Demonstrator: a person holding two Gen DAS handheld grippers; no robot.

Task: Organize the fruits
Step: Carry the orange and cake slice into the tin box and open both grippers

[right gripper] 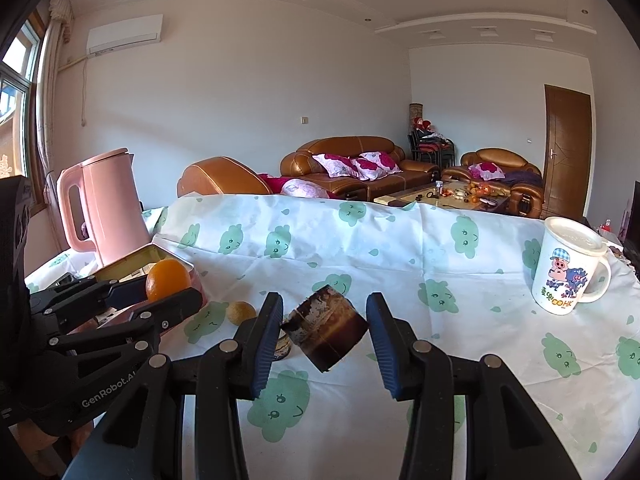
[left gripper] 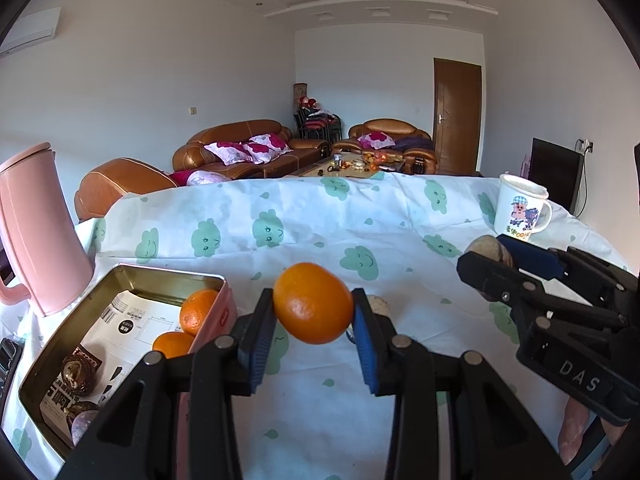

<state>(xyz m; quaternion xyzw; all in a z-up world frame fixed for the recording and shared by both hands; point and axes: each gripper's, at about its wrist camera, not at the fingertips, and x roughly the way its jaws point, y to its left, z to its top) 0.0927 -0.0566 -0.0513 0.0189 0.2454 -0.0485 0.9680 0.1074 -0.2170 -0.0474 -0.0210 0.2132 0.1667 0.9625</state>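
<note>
My left gripper [left gripper: 313, 314] is shut on an orange [left gripper: 313, 304], held above the cloud-print tablecloth just right of a pink tin box [left gripper: 172, 276]. Two more oranges [left gripper: 198, 310] lie in the box's near right corner beside some wrapped dark items. In the right wrist view, my right gripper [right gripper: 324, 330] is shut on a tilted brown cylindrical piece [right gripper: 324, 328], lifted off the cloth. The left gripper [right gripper: 164, 290] with its orange [right gripper: 168, 280] shows at the left there, by the box [right gripper: 154, 250]. A small yellow-brown fruit [right gripper: 241, 312] lies on the cloth between the grippers.
A pink kettle [left gripper: 36, 232] stands behind the box at the far left. A white cartoon mug [right gripper: 568, 268] stands at the right. A dark round item [right gripper: 282, 346] sits on the cloth, partly hidden by my right gripper's left finger. Sofas lie beyond the table.
</note>
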